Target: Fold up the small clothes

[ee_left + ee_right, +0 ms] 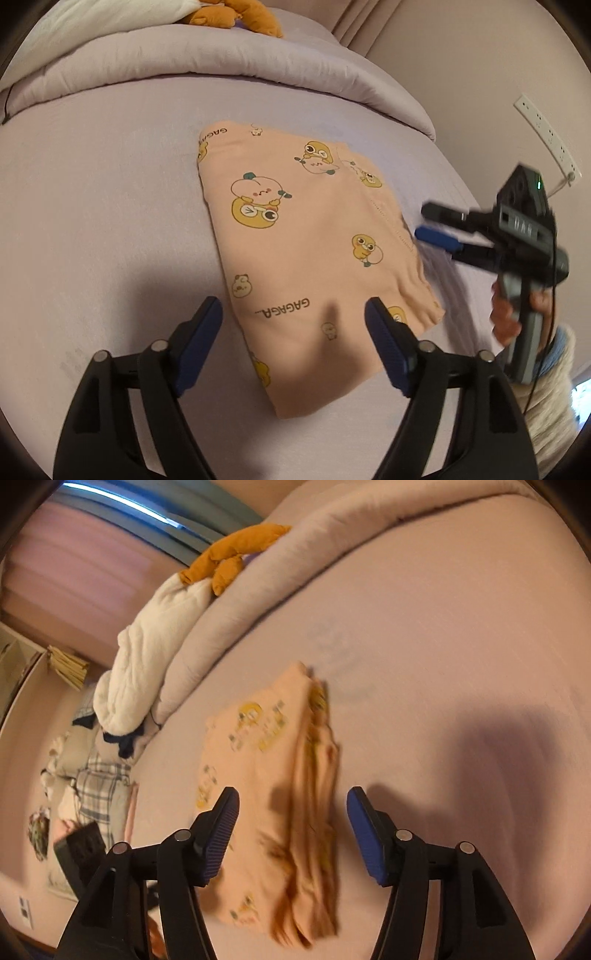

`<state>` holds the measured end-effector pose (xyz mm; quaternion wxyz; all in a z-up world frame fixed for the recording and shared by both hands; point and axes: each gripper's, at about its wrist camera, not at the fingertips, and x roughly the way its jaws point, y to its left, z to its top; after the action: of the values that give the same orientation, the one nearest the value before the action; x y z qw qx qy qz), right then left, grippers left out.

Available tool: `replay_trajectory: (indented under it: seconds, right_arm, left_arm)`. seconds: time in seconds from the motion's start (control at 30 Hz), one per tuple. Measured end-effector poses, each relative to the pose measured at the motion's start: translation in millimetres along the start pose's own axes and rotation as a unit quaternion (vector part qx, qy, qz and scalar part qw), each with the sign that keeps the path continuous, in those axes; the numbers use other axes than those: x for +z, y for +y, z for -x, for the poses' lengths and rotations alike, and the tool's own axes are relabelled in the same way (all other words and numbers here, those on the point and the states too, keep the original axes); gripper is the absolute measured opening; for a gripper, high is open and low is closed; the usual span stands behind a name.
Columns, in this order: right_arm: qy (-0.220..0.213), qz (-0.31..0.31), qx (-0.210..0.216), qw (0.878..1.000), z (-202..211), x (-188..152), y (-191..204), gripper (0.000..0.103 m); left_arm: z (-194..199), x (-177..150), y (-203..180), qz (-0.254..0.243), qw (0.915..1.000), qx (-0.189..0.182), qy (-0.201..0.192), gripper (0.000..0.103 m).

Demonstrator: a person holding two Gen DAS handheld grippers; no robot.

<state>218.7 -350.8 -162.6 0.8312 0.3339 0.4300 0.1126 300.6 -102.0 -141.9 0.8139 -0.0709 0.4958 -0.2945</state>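
Observation:
A small peach garment point(306, 243) with cartoon duck prints lies folded flat on the lilac bed sheet point(92, 206). My left gripper point(293, 310) is open and empty, hovering above the garment's near end. My right gripper point(421, 221) is open and empty, just off the garment's right edge above the sheet. In the right wrist view the garment point(273, 786) is blurred, its layered edges face the camera, and the right gripper point(293, 799) hangs open over it.
A rolled lilac duvet point(207, 59) runs along the far side of the bed, with a white blanket point(147, 657) and an orange plush toy point(229, 554) on it. A white power strip point(550, 136) hangs on the wall at right. Clothes lie piled point(92, 775) beside the bed.

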Motion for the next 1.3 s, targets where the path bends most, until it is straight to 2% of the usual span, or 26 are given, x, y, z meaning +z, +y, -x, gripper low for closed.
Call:
replay_trajectory:
  seconds: [0.23,0.47,0.77,1.07,1.17,1.23,1.3]
  right_arm:
    - [0.037,0.004,0.01,0.999,-24,6,3,0.065]
    - [0.054,0.028,0.01,0.998,-39,13,11,0.066]
    - [0.063,0.024,0.033,0.997,-54,25,8,0.066]
    - [0.062,0.04,0.038,0.997,-74,35,18,0.066]
    - [0.06,0.048,0.032,0.997,-74,36,22,0.066]
    - [0.06,0.054,0.026,0.996,-73,36,23,0.066]
    - [0.06,0.055,0.023,0.996,-72,36,22,0.064]
  left_arm:
    - [-14,9,-3,0.005,0.9999,-0.004,0.01,0.087]
    - [-34,18,19,0.064,0.9954,-0.064,0.03,0.088]
    - [-47,31,33,0.104,0.9849,-0.136,0.03,0.088]
    - [-62,45,32,0.115,0.9825,-0.145,0.019,0.088]
    - [-64,48,31,0.118,0.9834,-0.136,0.017,0.084]
    - [-64,47,32,0.116,0.9846,-0.129,0.016,0.076]
    - [-65,49,36,0.116,0.9856,-0.123,0.016,0.062]
